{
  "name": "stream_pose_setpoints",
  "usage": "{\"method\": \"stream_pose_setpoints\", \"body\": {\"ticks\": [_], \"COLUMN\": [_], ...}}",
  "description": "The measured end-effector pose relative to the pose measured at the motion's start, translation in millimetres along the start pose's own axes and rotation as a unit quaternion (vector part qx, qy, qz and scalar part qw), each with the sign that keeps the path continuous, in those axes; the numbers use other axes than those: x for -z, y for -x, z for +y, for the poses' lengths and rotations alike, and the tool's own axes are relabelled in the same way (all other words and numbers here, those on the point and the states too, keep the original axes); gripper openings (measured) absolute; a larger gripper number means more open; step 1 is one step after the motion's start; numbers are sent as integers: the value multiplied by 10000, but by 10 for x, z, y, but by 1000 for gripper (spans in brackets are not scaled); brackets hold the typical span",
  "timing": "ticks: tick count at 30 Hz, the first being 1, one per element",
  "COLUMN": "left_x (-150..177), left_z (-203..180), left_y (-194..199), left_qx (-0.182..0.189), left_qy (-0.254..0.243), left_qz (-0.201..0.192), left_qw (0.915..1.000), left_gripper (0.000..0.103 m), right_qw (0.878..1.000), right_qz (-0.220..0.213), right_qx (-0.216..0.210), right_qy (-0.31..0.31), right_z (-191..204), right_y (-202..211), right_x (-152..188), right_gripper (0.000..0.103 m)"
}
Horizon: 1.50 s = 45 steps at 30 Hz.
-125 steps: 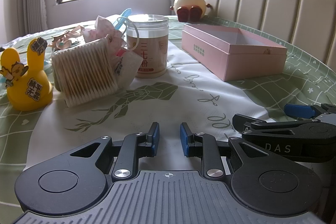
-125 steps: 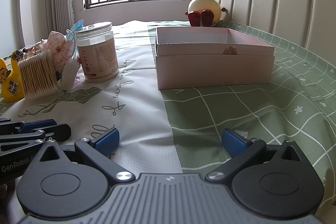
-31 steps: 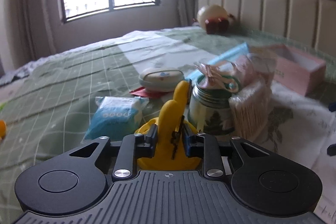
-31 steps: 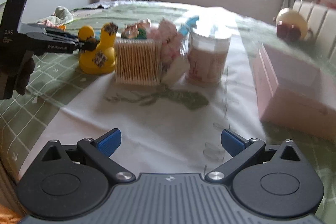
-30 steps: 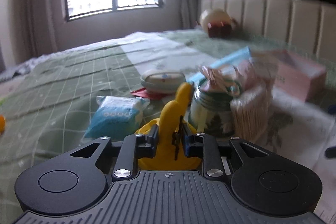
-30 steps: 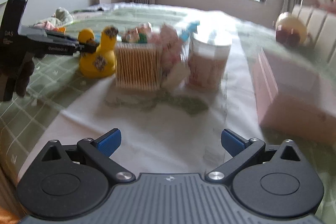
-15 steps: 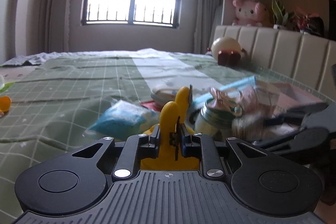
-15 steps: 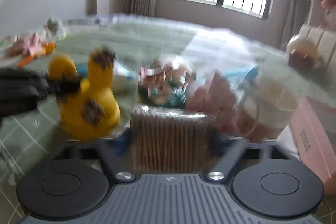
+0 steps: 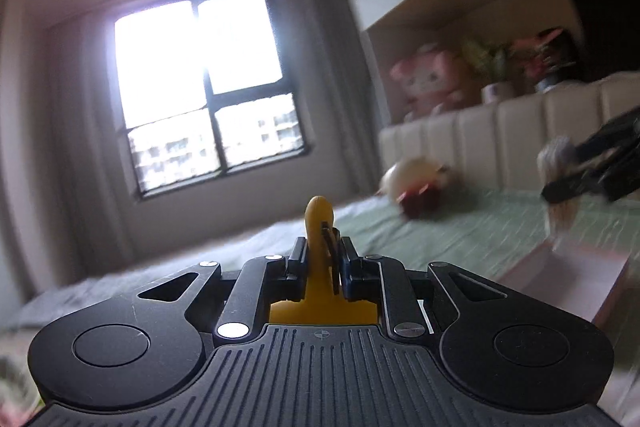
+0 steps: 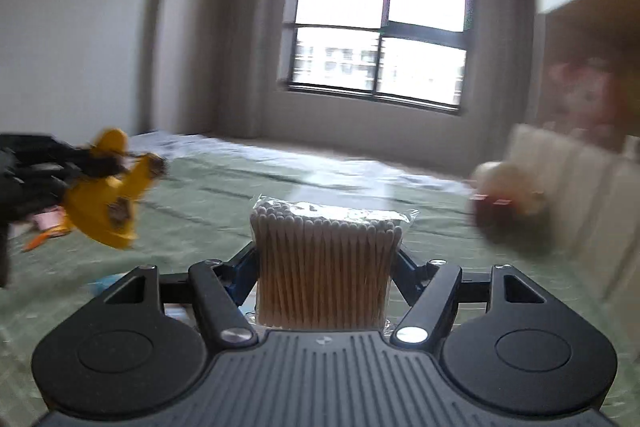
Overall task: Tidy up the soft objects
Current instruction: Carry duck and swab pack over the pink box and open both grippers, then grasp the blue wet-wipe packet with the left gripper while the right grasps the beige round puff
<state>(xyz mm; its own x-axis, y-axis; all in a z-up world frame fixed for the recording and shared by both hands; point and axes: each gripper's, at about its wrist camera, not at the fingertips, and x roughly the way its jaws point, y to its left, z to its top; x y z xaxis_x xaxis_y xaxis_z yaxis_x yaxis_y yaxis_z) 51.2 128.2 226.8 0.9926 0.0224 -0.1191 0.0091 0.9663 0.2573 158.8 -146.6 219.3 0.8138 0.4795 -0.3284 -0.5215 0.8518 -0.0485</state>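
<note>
My left gripper [image 9: 322,251] is shut on an ear of the yellow rabbit toy [image 9: 318,215], which hangs clear of the bed. In the right wrist view that toy [image 10: 104,211] shows tilted at the far left, held by the left gripper [image 10: 80,157]. My right gripper [image 10: 325,263] is shut on a clear pack of cotton swabs [image 10: 324,235], gripped by its sides and lifted. The left wrist view shows the swab pack [image 9: 560,187] blurred in the right gripper [image 9: 580,167], above the open pink box [image 9: 568,283].
A green checked bedspread [image 10: 224,203] covers the bed below. A cream round plush with red feet [image 9: 416,183] lies against the padded headboard [image 9: 500,131]. A pink plush [image 9: 428,75] and plants sit on the ledge above it. Small items lie at the left edge [image 10: 44,223].
Both grippers have risen off the bed. The right one closed on the swab pack and lifted it; the left one lifted the yellow toy. Both views now look toward the window.
</note>
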Motion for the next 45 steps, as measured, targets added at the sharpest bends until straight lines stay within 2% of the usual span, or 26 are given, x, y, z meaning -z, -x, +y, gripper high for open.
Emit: {"method": "stream_pose_setpoints", "body": {"ticks": [4, 7, 8, 9, 11, 12, 14, 16, 17, 19, 22, 24, 27, 33, 37, 42, 45], "left_x": [-480, -670, -658, -597, -371, -219, 30, 238, 305, 351, 385, 423, 564, 1069, 1452, 1841, 1956], "left_z": [-560, -1002, -1112, -1228, -1411, -1528, -1657, -1639, -1586, -1491, -1218, -941, -395, 670, 1185, 1676, 1754], "left_y": [-424, -888, -1056, -1284, -1696, -1858, -2018, -2059, -2037, -1954, -1680, -1532, -1260, -834, -621, -558, -616], "left_qx": [720, 1321, 1565, 1910, 2369, 2366, 2202, 2305, 2318, 2272, 2100, 1795, 1198, 75, -419, -614, -519], "left_qy": [221, 664, 916, 1292, 1894, 2099, 2240, 2510, 2572, 2472, 2205, 2072, 2203, 2730, 2840, 3035, 2904], "left_qz": [-186, -60, 99, 454, 1366, 1821, 2233, 2390, 2443, 2467, 2372, 2314, 2284, 2276, 2318, 2282, 2342], "left_qw": [9970, 9890, 9834, 9720, 9431, 9310, 9227, 9092, 9058, 9091, 9225, 9334, 9407, 9347, 9294, 9231, 9263], "left_gripper": [19, 21, 25, 25, 26, 27, 25, 25, 25, 25, 26, 25, 25, 25, 25, 25, 25], "right_qw": [9986, 9969, 9953, 9936, 9908, 9896, 9887, 9871, 9868, 9869, 9870, 9857, 9828, 9793, 9815, 9857, 9857], "right_qz": [321, 683, 885, 1019, 1145, 1228, 1275, 1338, 1334, 1291, 1201, 1143, 1083, 1216, 1335, 1473, 1472], "right_qx": [377, 117, -20, -39, 104, 221, 291, 226, 167, 159, 102, -122, -383, -263, -181, -374, -645], "right_qy": [-201, -370, -404, -493, -716, -722, -729, -849, -900, -953, -1059, -1231, -1448, -1595, -1360, -732, -504], "right_z": [-601, -944, -1025, -1082, -1229, -1293, -1365, -1481, -1522, -1573, -1539, -1498, -1404, -1178, -861, -252, 122], "right_y": [-153, -312, -379, -468, -484, -465, -401, -284, -243, -152, -103, -127, -189, -464, -504, -504, -515], "right_x": [210, 482, 581, 664, 884, 959, 1146, 1262, 1299, 1305, 1214, 1142, 974, 678, 603, 461, 341], "right_gripper": [69, 70, 70, 71, 74, 74, 74, 75, 75, 75, 77, 79, 81, 81, 81, 81, 81]}}
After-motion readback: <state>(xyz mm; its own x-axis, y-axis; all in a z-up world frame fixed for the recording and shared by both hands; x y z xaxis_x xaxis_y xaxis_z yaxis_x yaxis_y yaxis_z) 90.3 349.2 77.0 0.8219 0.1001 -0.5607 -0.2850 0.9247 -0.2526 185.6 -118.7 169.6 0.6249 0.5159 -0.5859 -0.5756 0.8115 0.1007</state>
